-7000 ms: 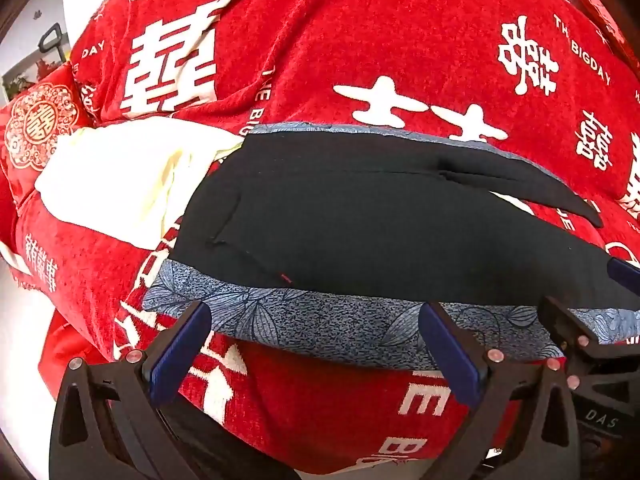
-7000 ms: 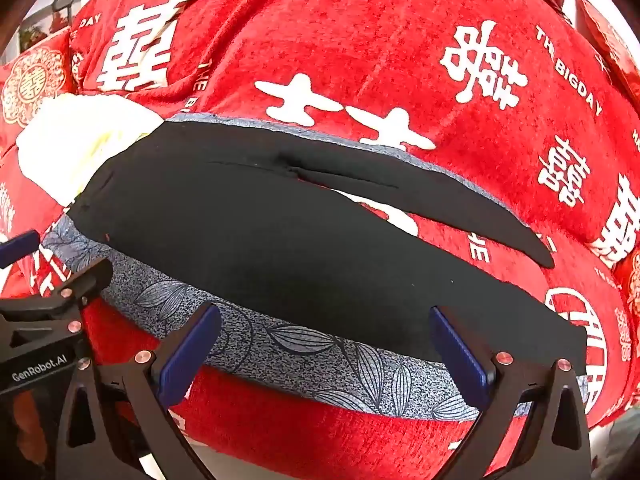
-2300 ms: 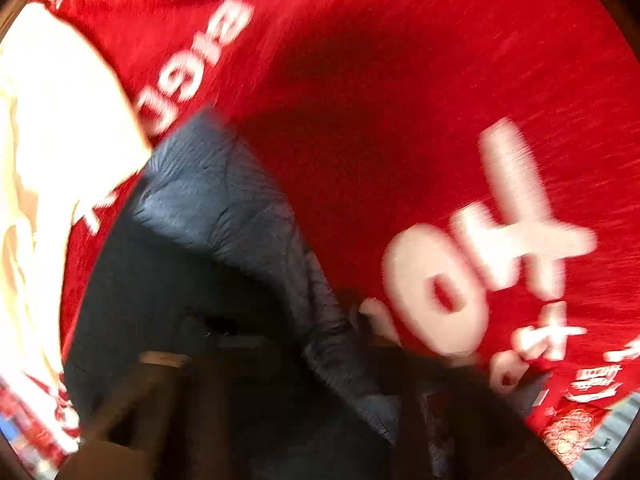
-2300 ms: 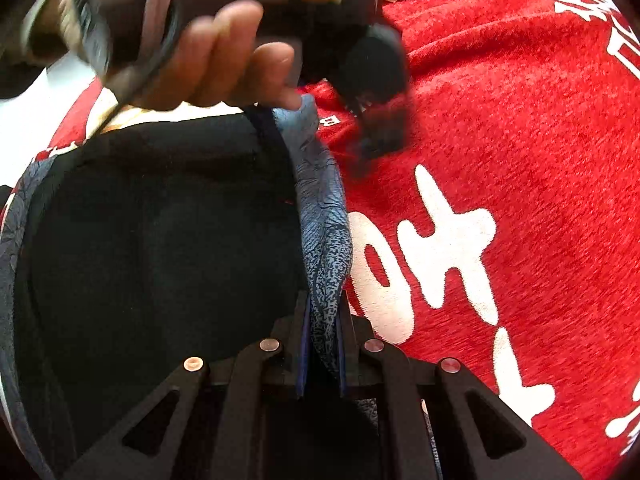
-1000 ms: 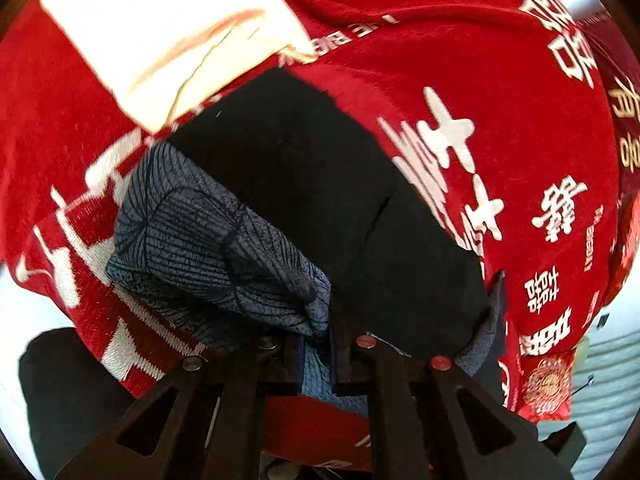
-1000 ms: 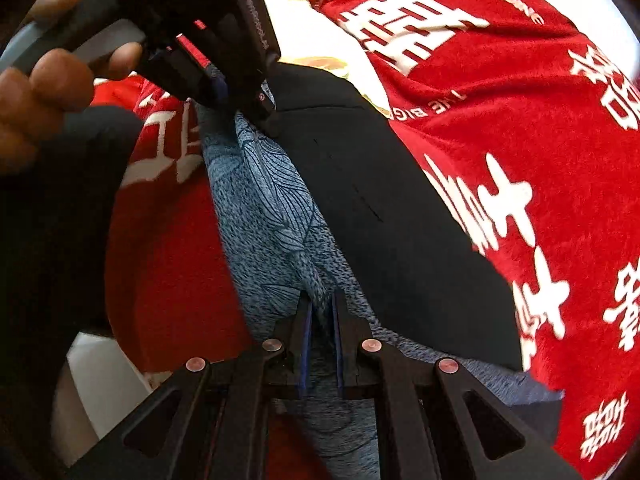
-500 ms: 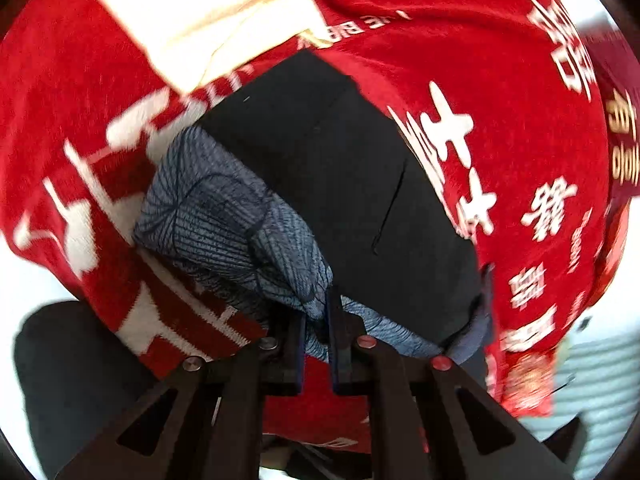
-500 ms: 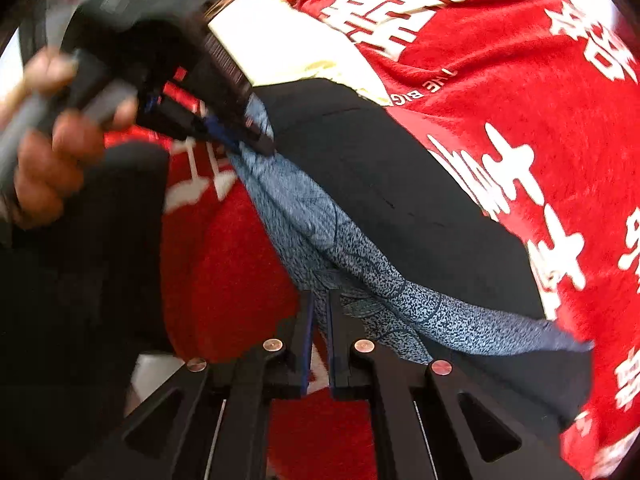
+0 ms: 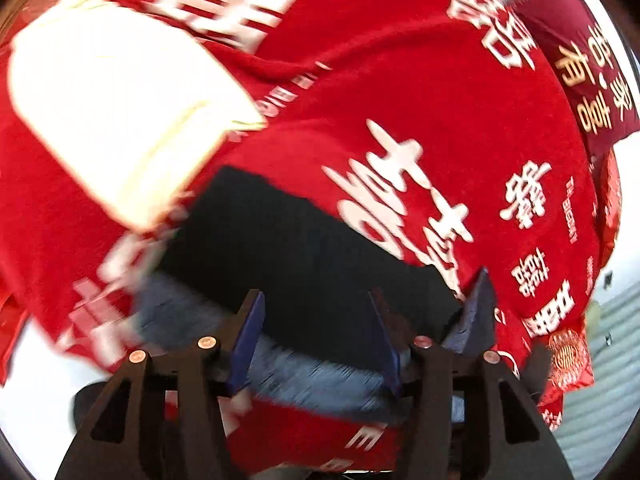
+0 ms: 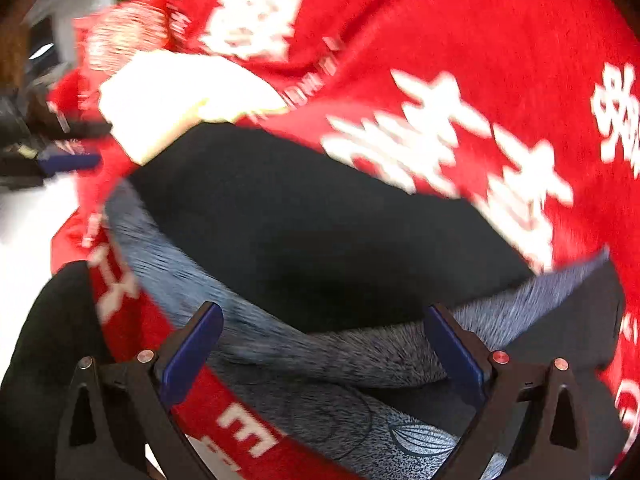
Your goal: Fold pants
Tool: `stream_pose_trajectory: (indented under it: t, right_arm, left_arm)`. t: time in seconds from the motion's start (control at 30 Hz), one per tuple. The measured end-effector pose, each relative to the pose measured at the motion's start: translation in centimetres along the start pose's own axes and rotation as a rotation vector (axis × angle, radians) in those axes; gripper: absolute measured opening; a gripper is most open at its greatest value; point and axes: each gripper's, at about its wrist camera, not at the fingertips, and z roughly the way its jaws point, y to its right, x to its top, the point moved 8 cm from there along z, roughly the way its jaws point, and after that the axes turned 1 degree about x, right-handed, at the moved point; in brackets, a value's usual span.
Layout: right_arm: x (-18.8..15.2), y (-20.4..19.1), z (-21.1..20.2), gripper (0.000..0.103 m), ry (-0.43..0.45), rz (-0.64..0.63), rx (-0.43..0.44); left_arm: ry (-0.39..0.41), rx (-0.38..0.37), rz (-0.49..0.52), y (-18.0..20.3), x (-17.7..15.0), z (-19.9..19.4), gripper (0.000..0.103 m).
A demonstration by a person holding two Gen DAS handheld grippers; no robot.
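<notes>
Black pants [image 9: 304,248] with a blue-grey leaf-print lining, folded into a compact dark slab near the front edge of a bed, on a red blanket [image 9: 400,80] printed with white characters. Cream folded cloth [image 9: 112,112] just beyond, touching or nearly touching the far corner of the pants. Left tool [image 9: 316,336] with blue pads spread apart, holding nothing, hovering over the near edge where the printed lining shows. Right tool [image 10: 320,344] likewise wide apart and empty, over the same near edge; a loose printed flap [image 10: 560,292] sticking out at the right end. Both views motion-blurred, so fine creases impossible to judge. Likely step: fold laid down and let go, next grip or tidy pending. To do it well: check edges lined up before any further fold, tuck the stray flap under, pinch both layers together at the corners rather than only the top one, avoid snagging the blanket beneath.
</notes>
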Motion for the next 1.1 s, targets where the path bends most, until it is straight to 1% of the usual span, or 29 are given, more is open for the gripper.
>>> stream_pose_trajectory:
  t: [0.07,0.1,0.13,0.17,0.2,0.23,0.3,0.33,0.37,0.4,0.43,0.47,0.5,0.53,0.57,0.6,0.63,0.67,0.7,0.8,0.83,0.87,0.9,0.93,0.97,1.0,1.03,1.1]
  right_arm:
    - [-1.0,0.9,1.9,0.102,-0.071,0.047,0.009]
    - [-1.3,1.0,1.9,0.102,-0.051,0.046,0.013]
    - [-1.5,0.9,1.6,0.102,-0.036,0.031,0.004]
    - [-1.8,0.7,1.5,0.102,-0.045,0.015,-0.008]
    - [-2.0,0.5,1.4,0.102,-0.047,-0.001,-0.017]
    - [-2.1,0.5,1.3,0.102,-0.048,-0.012,-0.022]
    - [-2.3,0.4,1.1,0.102,-0.047,-0.017,-0.016]
    - [-2.3,0.4,1.1,0.102,-0.046,-0.017,-0.012]
    - [-2.2,0.3,1.2,0.102,-0.046,-0.017,-0.012]
    - [-2.1,0.2,1.2,0.102,-0.046,-0.018,-0.016]
    - [-2.1,0.2,1.2,0.102,-0.048,-0.021,-0.021]
    - [-2.0,0.3,1.2,0.102,-0.05,-0.021,-0.024]
    - [-2.0,0.3,1.0,0.102,-0.053,-0.019,-0.021]
    - [-1.8,0.4,0.8,0.102,-0.049,-0.014,-0.017]
    - [-1.5,0.7,0.5,0.102,-0.038,0.001,-0.01]
    - [-1.3,1.0,0.0,0.102,-0.025,0.022,-0.003]
    - [-1.2,1.4,-0.4,0.102,-0.019,0.039,-0.004]
    - [-1.0,1.8,-0.6,0.102,-0.015,0.058,-0.008]
    - [-0.9,2.4,-1.0,0.102,-0.01,0.076,-0.013]
    - [-0.9,4.3,-1.5,0.102,-0.011,0.149,-0.023]
    - [-1.1,5.1,-1.7,0.102,-0.015,0.177,-0.023]
    - [-1.3,5.8,-1.9,0.102,-0.016,0.199,-0.023]
    - [-1.7,6.7,-2.2,0.102,-0.018,0.218,-0.031]
    - [-2.0,7.6,-2.5,0.102,-0.016,0.23,-0.046]
    - [-2.1,8.4,-3.0,0.102,-0.011,0.237,-0.061]
    - [-2.4,9.5,-3.5,0.102,-0.002,0.249,-0.082]
    - [-2.7,11.0,-4.0,0.102,0.006,0.267,-0.105]
    - [-3.2,14.4,-4.6,0.102,0.012,0.322,-0.142]
  left_arm:
    - [-0.062,-0.01,0.031,1.5,-0.1,3.2,0.056]
    - [-0.088,0.03,0.056,1.3,-0.6,4.9,0.056]
    - [-0.095,0.08,0.059,0.7,-1.0,5.7,0.054]
    - [-0.11,0.09,0.049,-0.3,-1.6,6.5,0.048]
    - [-0.079,0.044,0.048,-1.0,-1.9,6.2,0.048]
    - [-0.082,0.027,0.052,-1.5,-2.3,5.7,0.044]
    - [-0.124,0.007,0.036,-2.7,-3.3,4.9,0.033]
    - [-0.136,-0.009,0.032,-3.5,-3.7,4.2,0.022]
    - [-0.154,-0.013,0.028,-4.0,-4.0,3.8,0.016]
    - [-0.167,-0.009,0.015,-4.5,-4.1,3.4,0.013]
    - [-0.161,0.046,0.005,-5.3,-3.9,2.6,0.015]
    - [-0.138,0.088,0.011,-5.7,-3.5,1.8,0.02]
    - [-0.119,0.099,0.022,-5.5,-3.0,1.3,0.027]
    - [-0.087,0.106,0.035,-5.1,-2.1,0.6,0.051]
    - [-0.048,0.122,0.046,-4.6,-1.2,0.1,0.078]
    - [0.011,0.149,0.056,-4.0,0.0,-0.4,0.085]
    - [0.064,0.165,0.066,-3.2,1.1,-0.7,0.086]
    - [0.094,0.169,0.081,-2.2,2.0,-0.6,0.086]
    - [0.092,0.16,0.104,-1.0,2.7,0.3,0.086]
    - [0.029,0.149,0.129,1.2,3.4,3.8,0.086]
    - [-0.003,0.155,0.14,1.4,3.1,5.1,0.086]
    - [-0.054,0.173,0.137,0.9,2.5,6.5,0.086]
    - [-0.109,0.208,0.128,0.0,1.4,7.9,0.086]
    - [-0.063,0.225,0.191,0.3,0.8,7.6,0.086]
    - [-0.053,0.258,0.243,0.7,0.0,7.2,0.087]
    - [-0.092,0.301,0.274,0.5,-1.7,7.2,0.087]
    - [-0.102,0.305,0.281,0.3,-2.5,7.0,0.088]
    - [-0.092,0.307,0.323,0.7,-4.2,5.8,0.088]
